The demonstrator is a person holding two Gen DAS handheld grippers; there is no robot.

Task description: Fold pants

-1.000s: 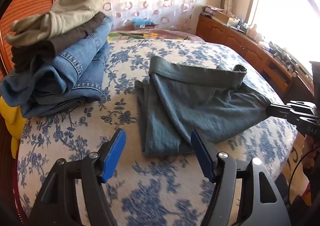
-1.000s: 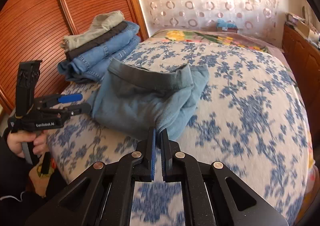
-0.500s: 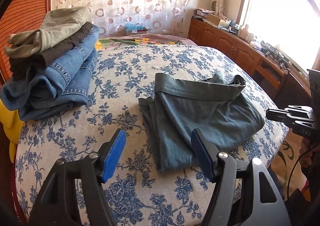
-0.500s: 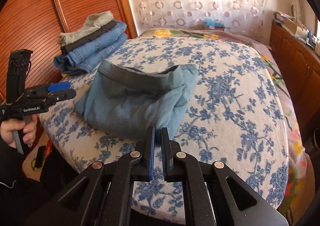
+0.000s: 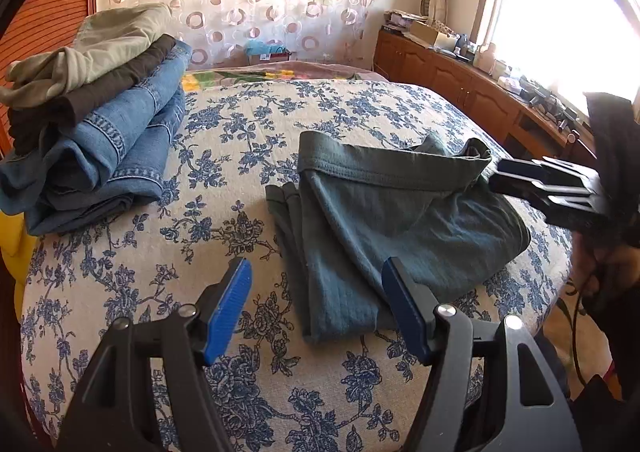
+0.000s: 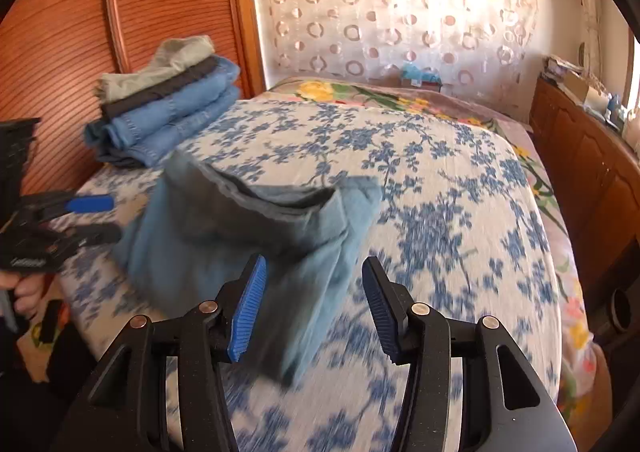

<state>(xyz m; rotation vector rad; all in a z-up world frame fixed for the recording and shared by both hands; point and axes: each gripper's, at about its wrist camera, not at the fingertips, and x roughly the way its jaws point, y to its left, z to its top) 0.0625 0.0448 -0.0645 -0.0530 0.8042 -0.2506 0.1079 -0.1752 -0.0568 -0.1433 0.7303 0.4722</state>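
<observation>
The bed (image 5: 248,123) carries the teal pants (image 5: 392,219), folded and lying near its front edge, right of the stacked jeans (image 5: 120,139). The right gripper (image 6: 312,304), clenched a second ago, now stands released; the left gripper (image 5: 316,308) remains spread, holding nothing. This fold appears complete.

Teal pants (image 5: 392,219); blue-floral cream bedspread (image 5: 224,236).
</observation>
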